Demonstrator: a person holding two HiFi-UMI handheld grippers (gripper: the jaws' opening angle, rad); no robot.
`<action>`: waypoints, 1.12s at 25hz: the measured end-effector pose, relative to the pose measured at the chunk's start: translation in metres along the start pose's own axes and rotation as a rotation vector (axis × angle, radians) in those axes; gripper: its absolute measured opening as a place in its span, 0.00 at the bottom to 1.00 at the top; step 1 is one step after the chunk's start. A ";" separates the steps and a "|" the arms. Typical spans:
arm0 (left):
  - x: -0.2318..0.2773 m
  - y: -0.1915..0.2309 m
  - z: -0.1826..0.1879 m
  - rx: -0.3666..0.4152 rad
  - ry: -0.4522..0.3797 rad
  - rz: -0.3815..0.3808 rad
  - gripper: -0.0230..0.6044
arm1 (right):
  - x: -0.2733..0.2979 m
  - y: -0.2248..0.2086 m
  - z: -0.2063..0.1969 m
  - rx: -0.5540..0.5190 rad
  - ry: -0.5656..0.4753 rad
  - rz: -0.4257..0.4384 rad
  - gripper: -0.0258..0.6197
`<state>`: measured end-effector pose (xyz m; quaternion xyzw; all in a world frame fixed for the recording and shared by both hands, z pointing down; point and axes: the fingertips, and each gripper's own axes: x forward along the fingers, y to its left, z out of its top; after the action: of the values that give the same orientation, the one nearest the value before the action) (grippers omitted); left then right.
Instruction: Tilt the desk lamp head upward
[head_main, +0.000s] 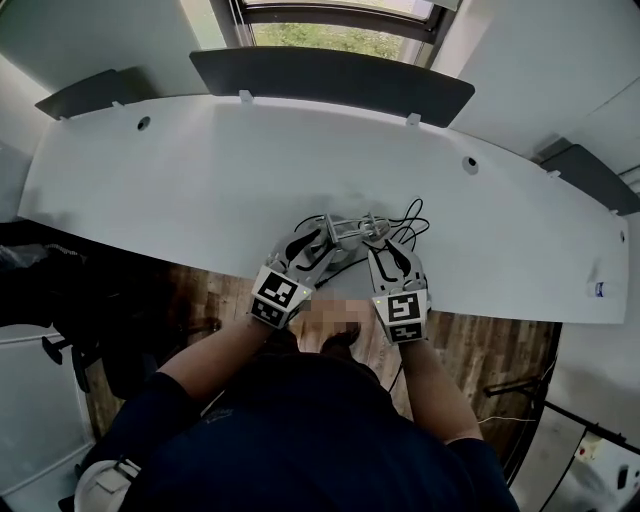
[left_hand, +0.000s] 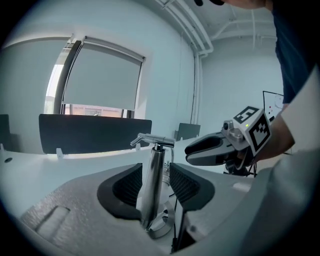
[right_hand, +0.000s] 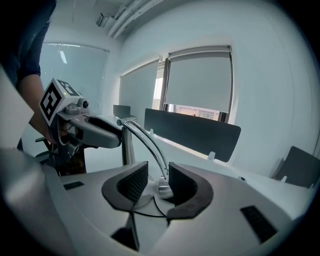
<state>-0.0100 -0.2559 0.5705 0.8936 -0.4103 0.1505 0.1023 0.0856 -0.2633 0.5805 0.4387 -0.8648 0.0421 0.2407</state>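
Chrome desk lamp stands at near edge of white counter, directly before you. Upright post sits between pads of your left hand-held gripper, jaws apart, released. Curved arm drops to lamp head, low between spread jaws of your right hand-held gripper, also released. Black cable loops beside lamp

Silver lamp, white desk, black cable, dark-grey divider.
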 end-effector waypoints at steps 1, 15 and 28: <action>0.004 0.000 -0.001 0.016 0.003 -0.007 0.29 | 0.005 -0.002 -0.003 -0.014 -0.001 -0.010 0.23; 0.041 0.000 0.004 0.168 0.029 -0.058 0.25 | 0.077 -0.018 -0.023 -0.254 -0.017 -0.084 0.23; 0.041 0.003 0.001 0.102 -0.007 -0.067 0.25 | 0.079 -0.042 -0.002 -0.334 0.025 -0.178 0.15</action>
<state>0.0133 -0.2863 0.5842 0.9115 -0.3723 0.1643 0.0603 0.0796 -0.3465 0.6125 0.4669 -0.8145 -0.1182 0.3236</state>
